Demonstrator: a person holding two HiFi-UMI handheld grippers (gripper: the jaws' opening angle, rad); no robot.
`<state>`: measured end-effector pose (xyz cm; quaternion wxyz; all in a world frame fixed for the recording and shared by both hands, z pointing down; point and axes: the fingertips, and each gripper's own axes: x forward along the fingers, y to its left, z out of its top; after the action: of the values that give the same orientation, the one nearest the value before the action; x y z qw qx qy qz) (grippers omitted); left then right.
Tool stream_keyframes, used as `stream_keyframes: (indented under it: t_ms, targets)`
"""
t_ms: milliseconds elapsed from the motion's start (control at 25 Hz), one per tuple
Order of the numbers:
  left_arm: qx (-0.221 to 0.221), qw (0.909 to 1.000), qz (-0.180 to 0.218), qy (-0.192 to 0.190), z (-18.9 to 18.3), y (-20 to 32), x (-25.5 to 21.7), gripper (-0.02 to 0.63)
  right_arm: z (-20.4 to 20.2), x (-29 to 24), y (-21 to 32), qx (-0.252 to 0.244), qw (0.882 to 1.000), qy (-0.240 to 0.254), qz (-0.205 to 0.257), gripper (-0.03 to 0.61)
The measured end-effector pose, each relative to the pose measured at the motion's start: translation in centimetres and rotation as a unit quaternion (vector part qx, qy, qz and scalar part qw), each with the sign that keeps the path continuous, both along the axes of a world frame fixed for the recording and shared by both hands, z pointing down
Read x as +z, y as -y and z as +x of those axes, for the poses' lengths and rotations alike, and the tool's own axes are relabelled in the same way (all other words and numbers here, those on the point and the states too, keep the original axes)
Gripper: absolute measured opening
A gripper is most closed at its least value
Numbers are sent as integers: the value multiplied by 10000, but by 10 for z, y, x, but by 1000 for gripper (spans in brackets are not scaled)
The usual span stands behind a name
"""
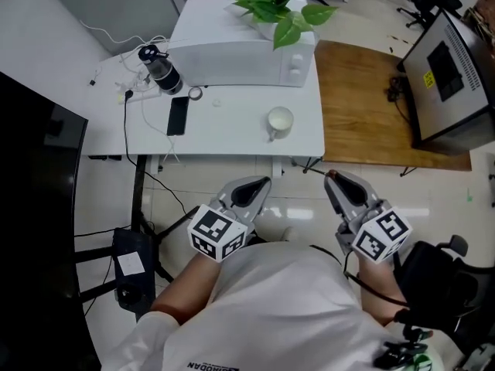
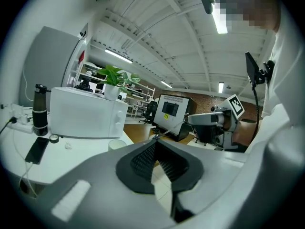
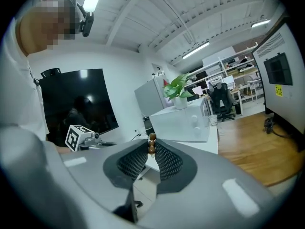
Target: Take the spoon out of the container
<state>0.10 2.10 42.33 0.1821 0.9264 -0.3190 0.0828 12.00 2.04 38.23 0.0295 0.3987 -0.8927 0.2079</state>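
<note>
My right gripper (image 1: pixel 331 176) is shut on a spoon; the brown beaded end of its handle (image 3: pixel 151 143) sticks up between the fingertips. In the left gripper view a thin shaft (image 2: pixel 171 129) runs out from the right gripper (image 2: pixel 209 119). The left gripper (image 1: pixel 259 182) has its jaws together with nothing in them. Both grippers are held close to my body, over the floor and short of the table's front edge. The white cup (image 1: pixel 279 120) stands on the white table (image 1: pixel 232 134), also seen as the cup (image 2: pixel 116 144) in the left gripper view.
On the table are a white microwave (image 1: pixel 240 52) with a green plant (image 1: pixel 282 2) on top, a dark bottle (image 1: pixel 161 69), a black phone (image 1: pixel 177 116) and cables. A wooden table (image 1: pixel 371 107) adjoins on the right. A black screen (image 1: pixel 35 207) stands at the left.
</note>
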Motion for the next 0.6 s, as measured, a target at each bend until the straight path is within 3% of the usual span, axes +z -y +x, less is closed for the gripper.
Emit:
stream_keyframes:
  t_ms: [360, 600]
  targets:
    - [-245, 9995, -49, 201, 21, -41, 10, 5, 25, 17, -36, -181, 9998, 75, -17, 55]
    - [-135, 9994, -181, 248, 21, -61, 17, 5, 20, 16, -52, -185, 9998, 110, 22, 55]
